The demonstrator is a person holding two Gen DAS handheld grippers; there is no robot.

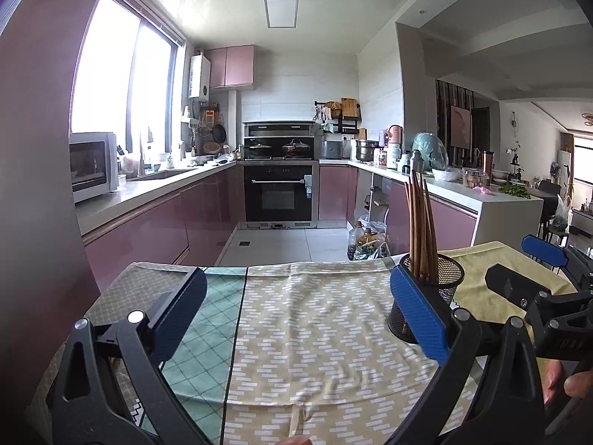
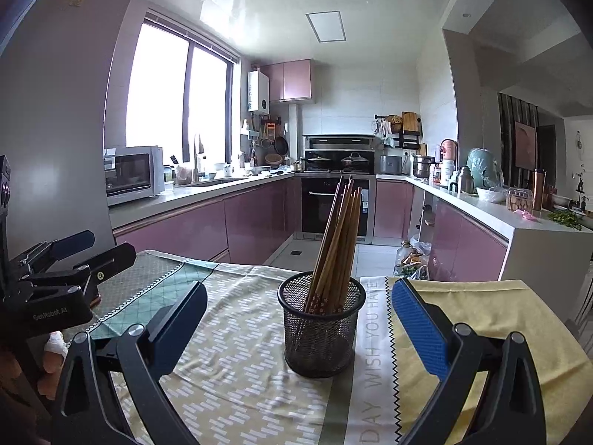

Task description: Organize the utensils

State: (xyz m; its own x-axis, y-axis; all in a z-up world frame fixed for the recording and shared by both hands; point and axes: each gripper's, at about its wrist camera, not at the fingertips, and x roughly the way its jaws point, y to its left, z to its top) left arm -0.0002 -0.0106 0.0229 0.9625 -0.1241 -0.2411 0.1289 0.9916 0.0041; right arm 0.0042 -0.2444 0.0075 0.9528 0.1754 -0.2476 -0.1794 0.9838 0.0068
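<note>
A black mesh cup (image 2: 321, 324) stands upright on the table (image 2: 237, 371), on the patterned cloth where the beige strip meets the white band with lettering. A bundle of wooden chopsticks (image 2: 339, 237) sits inside it, the tops leaning to the far right and fanning a little above the rim. The right gripper (image 2: 299, 326) is held low over the near edge of the table with its jaws spread wide, one blue pad on each side of the cup, neither touching it; nothing is in its grasp. The left gripper (image 1: 298, 315) is off to the left, also spread wide and empty, pointed at bare cloth; from its own camera the cup (image 1: 430, 296) stands just behind its right pad. In that same view the right gripper shows at the right edge, with fingers (image 1: 576, 385) of a hand on its handle. In the right wrist view the left gripper appears at the left edge above the green panel of the cloth. Beyond the table lies a kitchen with pink cabinets (image 2: 255, 222), an oven (image 2: 335, 204) at the far wall and a microwave (image 2: 133, 174) on the left counter.
</note>
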